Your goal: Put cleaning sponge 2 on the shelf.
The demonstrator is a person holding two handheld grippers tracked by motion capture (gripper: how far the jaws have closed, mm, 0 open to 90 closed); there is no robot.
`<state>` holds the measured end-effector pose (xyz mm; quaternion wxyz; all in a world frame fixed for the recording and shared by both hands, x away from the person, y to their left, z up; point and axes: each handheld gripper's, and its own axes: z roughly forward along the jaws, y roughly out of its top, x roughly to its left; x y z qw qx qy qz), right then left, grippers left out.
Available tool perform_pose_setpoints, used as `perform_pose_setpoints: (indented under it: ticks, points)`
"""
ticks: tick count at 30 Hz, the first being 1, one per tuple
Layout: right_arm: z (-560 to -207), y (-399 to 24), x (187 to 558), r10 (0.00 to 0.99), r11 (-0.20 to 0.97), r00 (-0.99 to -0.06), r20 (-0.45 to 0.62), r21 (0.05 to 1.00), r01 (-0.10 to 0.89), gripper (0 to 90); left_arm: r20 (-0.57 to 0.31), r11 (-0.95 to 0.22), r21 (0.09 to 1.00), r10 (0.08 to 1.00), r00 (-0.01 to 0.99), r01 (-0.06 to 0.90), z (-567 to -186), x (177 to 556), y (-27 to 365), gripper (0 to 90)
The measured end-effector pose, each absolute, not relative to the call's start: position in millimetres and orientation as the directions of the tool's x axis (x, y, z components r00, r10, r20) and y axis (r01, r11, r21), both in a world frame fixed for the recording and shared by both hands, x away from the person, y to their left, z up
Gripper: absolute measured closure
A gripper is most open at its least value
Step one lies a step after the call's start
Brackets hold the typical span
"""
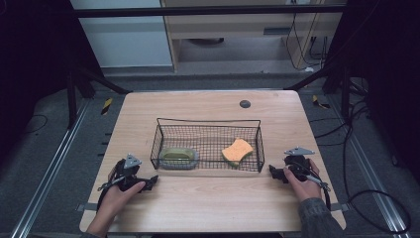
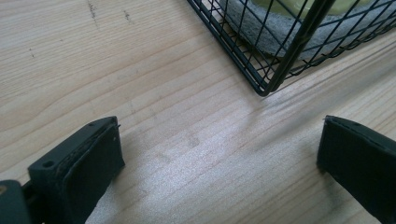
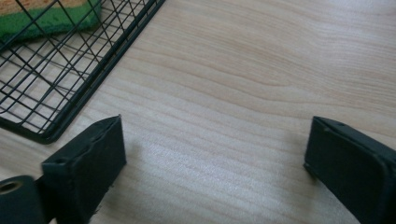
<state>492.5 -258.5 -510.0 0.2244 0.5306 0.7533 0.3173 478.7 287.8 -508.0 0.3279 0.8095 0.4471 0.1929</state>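
Wooden bench (image 1: 208, 203) carries a wire basket (image 1: 208, 130) at centre; inside, a green sponge (image 1: 178, 156) at 9 o'clock and an orange sponge (image 1: 237, 150) at 3. Left tongs (image 1: 153, 179) gape empty just outside the basket corner (image 2: 264, 88). Right tongs (image 1: 272, 171) likewise stand wide, empty, with the basket (image 3: 70, 93) at 10 o'clock.

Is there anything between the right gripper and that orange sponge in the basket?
Yes. The wire basket's right end wall stands between the right gripper and the orange sponge, which leans inside that end. The gripper's jaws are open and empty on the table; the basket top is open.
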Motion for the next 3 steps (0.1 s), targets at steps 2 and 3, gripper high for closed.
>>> perform_pose_setpoints:
  ticks: [2, 3]
  points:
    - [-512.5, -259.9, 492.0, 0.944, 0.227, -0.329, -0.003, 0.73, 0.644, 3.6, 0.019, -0.386, 0.704, 0.85, 0.527, 0.597, -508.0, 478.8, 287.8, 0.0]
    - [-512.5, -260.2, 492.1, 0.946, 0.224, -0.325, -0.003, 0.73, 0.646, 3.0, 0.02, -0.387, 0.703, 0.849, 0.528, 0.596, -508.0, 479.0, 287.9, 0.0]
